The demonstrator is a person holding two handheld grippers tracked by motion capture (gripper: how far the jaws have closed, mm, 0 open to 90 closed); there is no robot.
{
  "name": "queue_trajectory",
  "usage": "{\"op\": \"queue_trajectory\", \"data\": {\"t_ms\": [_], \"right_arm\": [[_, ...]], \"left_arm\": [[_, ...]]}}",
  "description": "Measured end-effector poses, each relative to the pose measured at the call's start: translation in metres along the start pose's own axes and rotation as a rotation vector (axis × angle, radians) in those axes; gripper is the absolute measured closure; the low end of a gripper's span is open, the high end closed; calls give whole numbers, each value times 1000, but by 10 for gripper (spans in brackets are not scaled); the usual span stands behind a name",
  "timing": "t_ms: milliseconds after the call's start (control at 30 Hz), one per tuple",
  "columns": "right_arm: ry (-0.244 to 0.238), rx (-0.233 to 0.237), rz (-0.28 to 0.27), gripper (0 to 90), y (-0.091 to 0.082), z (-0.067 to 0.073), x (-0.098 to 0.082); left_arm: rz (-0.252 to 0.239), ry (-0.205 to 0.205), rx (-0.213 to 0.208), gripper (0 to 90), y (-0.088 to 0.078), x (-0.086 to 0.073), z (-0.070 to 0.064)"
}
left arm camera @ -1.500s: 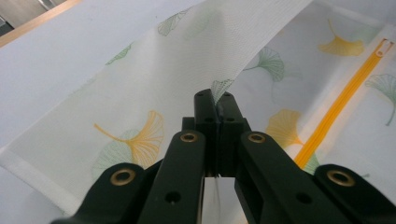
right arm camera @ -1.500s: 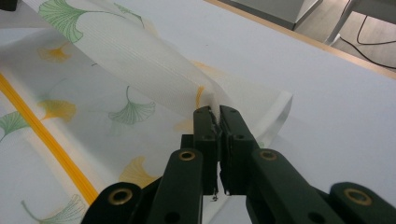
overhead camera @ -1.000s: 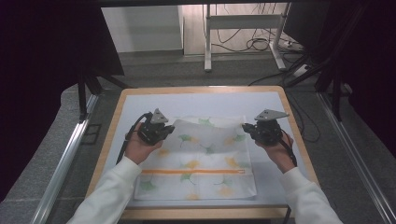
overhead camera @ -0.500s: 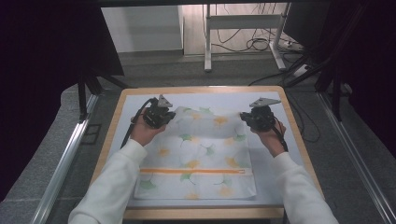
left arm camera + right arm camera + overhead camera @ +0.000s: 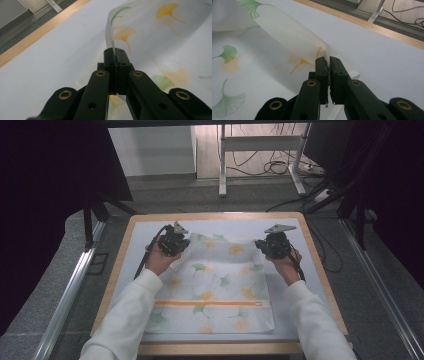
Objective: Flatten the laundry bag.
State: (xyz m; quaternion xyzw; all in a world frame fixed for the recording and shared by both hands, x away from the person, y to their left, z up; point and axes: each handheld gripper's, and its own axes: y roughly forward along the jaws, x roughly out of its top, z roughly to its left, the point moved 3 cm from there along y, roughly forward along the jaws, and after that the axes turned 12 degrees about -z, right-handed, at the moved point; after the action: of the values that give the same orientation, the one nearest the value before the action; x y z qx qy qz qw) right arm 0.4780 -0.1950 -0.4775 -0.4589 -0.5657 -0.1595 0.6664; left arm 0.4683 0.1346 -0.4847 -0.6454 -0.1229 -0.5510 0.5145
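A white cloth (image 5: 215, 285) printed with green and yellow ginkgo leaves and one orange stripe lies on the table, its far part lifted. My left gripper (image 5: 181, 244) is shut on the cloth's far left corner, and the left gripper view shows the cloth edge (image 5: 110, 37) pinched between its black jaws (image 5: 115, 56). My right gripper (image 5: 264, 245) is shut on the far right corner; the right gripper view shows the folded cloth (image 5: 287, 30) rising from the closed tips (image 5: 328, 61). The near half of the cloth lies flat.
The table (image 5: 320, 270) has a pale top with a wooden rim. Beyond its far edge stand a metal stand leg (image 5: 221, 160) and loose cables (image 5: 280, 167) on the floor. Dark frame legs (image 5: 92, 215) rise at both sides.
Both grippers have moved away from the person toward the far edge, drawing the cloth's far corners with them. The cloth now spreads further over the table.
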Motion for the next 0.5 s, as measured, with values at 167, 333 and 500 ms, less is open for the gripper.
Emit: {"op": "queue_trajectory", "data": {"t_ms": [167,333,500], "right_arm": [[12,-158,22,551,28,-21,6],[65,-185,-35,447,24,-30,11],[63,-133,-25,425,8,-19,7]], "left_arm": [[-9,-41,101,594,19,7,4],[-84,-19,54,311,-14,17,-8],[-135,-2,0,271,-54,16,-23]]}}
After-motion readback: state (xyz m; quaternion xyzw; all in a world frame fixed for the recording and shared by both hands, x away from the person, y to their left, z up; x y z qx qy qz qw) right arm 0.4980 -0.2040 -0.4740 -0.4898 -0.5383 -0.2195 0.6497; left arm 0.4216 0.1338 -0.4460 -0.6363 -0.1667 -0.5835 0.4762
